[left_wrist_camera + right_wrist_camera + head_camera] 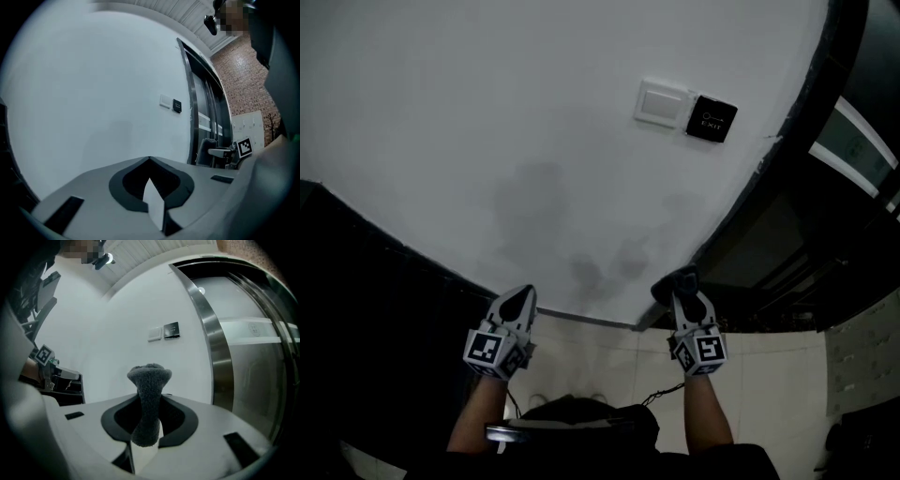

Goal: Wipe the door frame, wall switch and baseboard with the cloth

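Note:
A white wall switch [661, 103] sits high on the white wall, beside a black exit button [711, 119]. The dark door frame [792, 112] runs down the right side. A grey baseboard [581, 317] lines the wall's foot. My right gripper [680, 286] is shut on a dark grey cloth [672, 281], near the frame's lower end. In the right gripper view the cloth [149, 376] sticks up out of the gripper [146, 399], facing the switch [155, 334] and the steel frame [212, 348]. My left gripper [517, 302] is shut and holds nothing, its tip [150, 161] pointing at the wall.
Faint darker patches [534, 202] mark the wall above the baseboard. A dark panel [366, 309] stands at the left. Glass door panels [853, 141] lie beyond the frame. Pale floor tiles [778, 375] spread below, with a perforated white cabinet [862, 347] at the right.

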{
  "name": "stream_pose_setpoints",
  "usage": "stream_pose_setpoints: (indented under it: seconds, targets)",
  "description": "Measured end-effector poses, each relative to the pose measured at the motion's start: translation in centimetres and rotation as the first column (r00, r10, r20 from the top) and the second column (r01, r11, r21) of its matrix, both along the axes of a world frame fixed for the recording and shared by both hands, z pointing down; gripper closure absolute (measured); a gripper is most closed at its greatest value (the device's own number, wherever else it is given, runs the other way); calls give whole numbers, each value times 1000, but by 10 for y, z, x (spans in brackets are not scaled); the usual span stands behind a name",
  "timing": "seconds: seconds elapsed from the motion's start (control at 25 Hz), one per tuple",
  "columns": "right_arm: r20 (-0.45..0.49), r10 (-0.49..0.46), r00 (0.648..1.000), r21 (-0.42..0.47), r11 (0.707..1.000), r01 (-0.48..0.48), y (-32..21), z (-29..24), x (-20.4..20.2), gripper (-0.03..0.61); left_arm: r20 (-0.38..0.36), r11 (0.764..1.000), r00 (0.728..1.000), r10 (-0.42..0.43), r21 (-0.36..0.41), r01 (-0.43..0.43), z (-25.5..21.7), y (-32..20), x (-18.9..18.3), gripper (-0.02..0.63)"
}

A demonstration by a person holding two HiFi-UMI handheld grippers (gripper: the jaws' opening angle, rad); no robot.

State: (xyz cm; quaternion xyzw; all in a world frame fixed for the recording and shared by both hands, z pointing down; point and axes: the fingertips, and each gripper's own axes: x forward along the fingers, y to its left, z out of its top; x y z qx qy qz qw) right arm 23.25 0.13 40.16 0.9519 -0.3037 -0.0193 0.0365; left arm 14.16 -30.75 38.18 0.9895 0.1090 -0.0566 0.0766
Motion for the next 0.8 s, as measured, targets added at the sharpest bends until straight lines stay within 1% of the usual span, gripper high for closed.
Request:
stream_pose_setpoints:
  seconds: [0.16,0.32,0.44,0.56,0.64,0.72,0.8]
  targets:
    - [14,-19,1000,5,1000,19,-10,2,0,488,16,1000,1000,-18,-16,18,-2,-2,2,612]
    - [15,-31,999,-12,999,31,-15,4,1,488,-3,998,999,-33,-62,33,0,-13,2,612]
    - [44,-41,998,-25,999,42,-21,16,3,488,10,998,999,-43,-54,43,6,-22,1,612]
    - [72,-66,995,-50,996,70,-35,29,8,488,50,997,998,-48,-63,51,20,-30,3,612]
    - [89,-99,991,-86,990,107,-49,42,13,488,88,996,995,-48,-64,54,34,-37,6,612]
    - [108,-151,983,-131,977,165,-69,65,12,488,124,997,991,-53,-53,60,54,-45,1,612]
    - [148,-213,966,-178,955,238,-90,105,6,488,158,997,985,-68,-28,73,87,-53,-9,612]
